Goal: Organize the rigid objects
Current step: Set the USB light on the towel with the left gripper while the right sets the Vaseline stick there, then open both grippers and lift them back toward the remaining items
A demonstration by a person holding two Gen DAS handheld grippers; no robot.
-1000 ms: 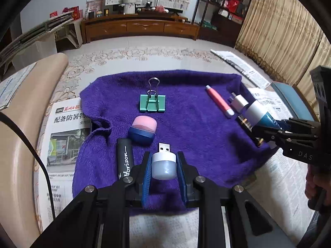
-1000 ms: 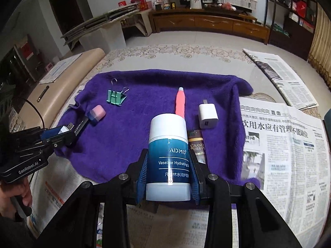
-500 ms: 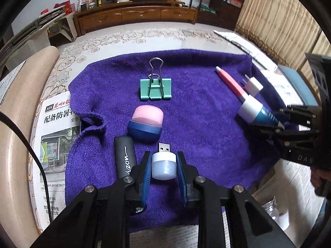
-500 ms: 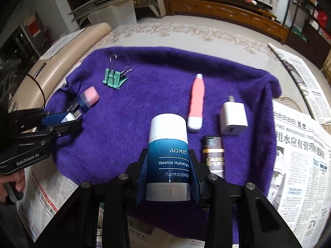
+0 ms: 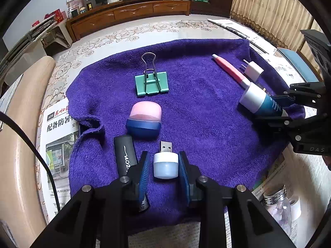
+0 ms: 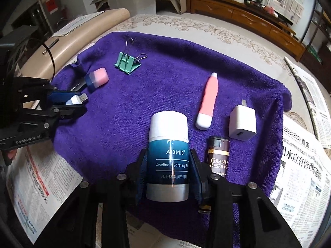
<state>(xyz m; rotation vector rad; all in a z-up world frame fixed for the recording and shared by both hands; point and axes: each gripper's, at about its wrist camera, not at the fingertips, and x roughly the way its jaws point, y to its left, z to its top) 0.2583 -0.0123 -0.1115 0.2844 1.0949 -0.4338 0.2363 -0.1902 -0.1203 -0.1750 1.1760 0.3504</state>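
A purple towel point(image 5: 196, 111) carries the objects. My left gripper point(image 5: 165, 165) has its pads apart from a white USB night light point(image 5: 166, 164) lying on the towel between them; it looks open. A black pen point(image 5: 125, 155), a pink and blue eraser point(image 5: 144, 118) and a green binder clip point(image 5: 151, 83) lie beyond it. My right gripper point(image 6: 168, 165) is shut on a blue and white Vaseline balm stick point(image 6: 168, 157), low over the towel. Beside it lie a brown lighter point(image 6: 218, 157), a white charger point(image 6: 242, 125) and a pink tube point(image 6: 208, 101).
Newspapers point(image 6: 300, 165) surround the towel on the floor. A glass jar with a metal neck point(image 5: 277, 204) lies at the towel's front right corner. A beige rolled mat point(image 5: 18, 144) lies along the left. A wooden cabinet point(image 5: 132, 14) stands at the back.
Both grippers have come lower and further over the towel. The left jaws have parted from the night light, which now rests on the towel. The right gripper still holds the balm stick.
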